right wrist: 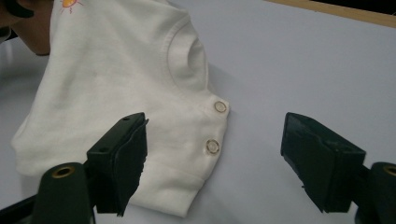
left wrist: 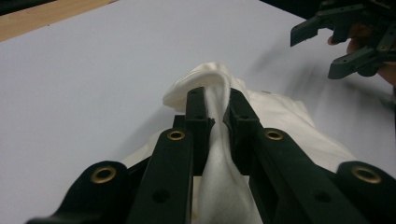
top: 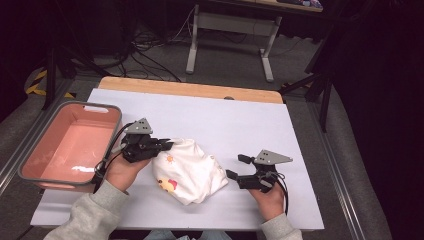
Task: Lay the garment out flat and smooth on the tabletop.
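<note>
A small white garment [top: 192, 170] with printed suns and snap buttons lies bunched on the white table sheet [top: 225, 120]. My left gripper [top: 169, 145] is shut on a fold of its cloth at the left edge; in the left gripper view the white cloth [left wrist: 217, 116] is pinched between the jaws. My right gripper [top: 238, 166] stands open just right of the garment, its jaws wide apart. In the right gripper view the snap buttons [right wrist: 216, 126] and neckline of the garment [right wrist: 121, 84] lie ahead, with my right gripper [right wrist: 215, 163] near the cloth's edge.
A pink bin [top: 70, 145] with a grey rim stands at the table's left edge. The wooden table edge [top: 190, 89] runs along the back. Beyond it are a desk frame [top: 230, 35] and cables on the floor.
</note>
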